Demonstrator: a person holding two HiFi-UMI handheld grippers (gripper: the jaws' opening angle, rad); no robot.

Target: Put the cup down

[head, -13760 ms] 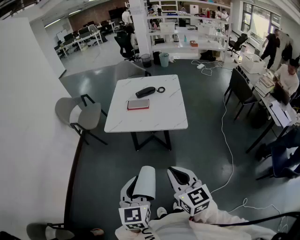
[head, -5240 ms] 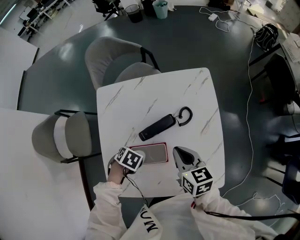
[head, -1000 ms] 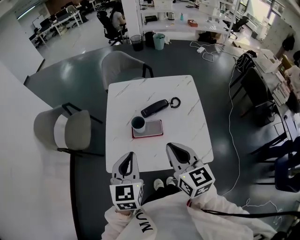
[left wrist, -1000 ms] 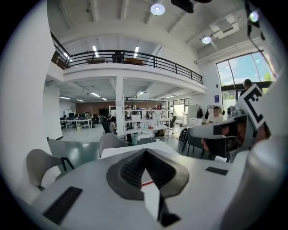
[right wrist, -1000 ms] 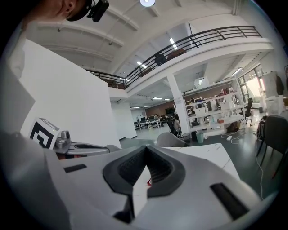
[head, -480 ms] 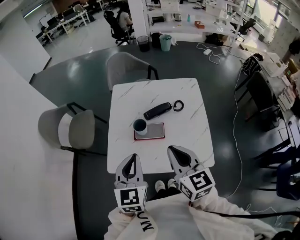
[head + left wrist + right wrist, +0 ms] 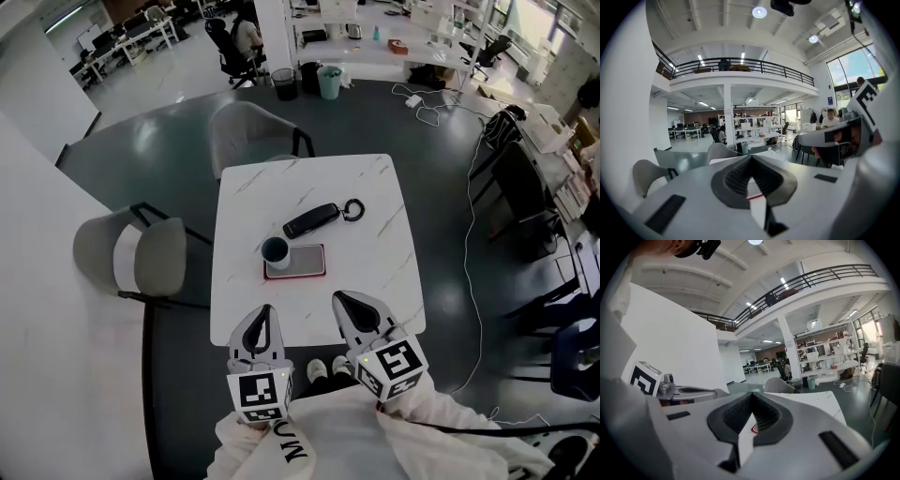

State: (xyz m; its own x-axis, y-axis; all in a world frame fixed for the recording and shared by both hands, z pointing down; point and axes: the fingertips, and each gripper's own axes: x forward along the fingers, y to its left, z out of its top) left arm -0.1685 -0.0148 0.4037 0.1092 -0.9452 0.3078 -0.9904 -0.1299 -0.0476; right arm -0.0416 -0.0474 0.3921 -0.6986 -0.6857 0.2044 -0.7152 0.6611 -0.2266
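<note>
The white cup [image 7: 275,249] stands upright on the white table [image 7: 375,234], at the left end of a red-edged flat pad [image 7: 298,262]. Both grippers hang apart from it, over the table's near edge. My left gripper [image 7: 262,311] is shut and empty, its jaws [image 7: 751,157] meeting at the tip in the left gripper view. My right gripper [image 7: 341,298] is also shut with nothing in it, its jaw tips [image 7: 752,397] together in the right gripper view. A sliver of the red pad [image 7: 757,196] shows below the left jaws; the cup is hidden there.
A black handset [image 7: 312,219] with a ring [image 7: 352,208] lies beyond the cup. Grey chairs stand to the left [image 7: 131,258] and at the far side [image 7: 248,131] of the table. A white cable [image 7: 467,234] trails over the dark floor on the right.
Long before, my left gripper carried the cup and brought it to the pad. Over the last second the cup and both grippers have kept still; only the head view shifted slightly.
</note>
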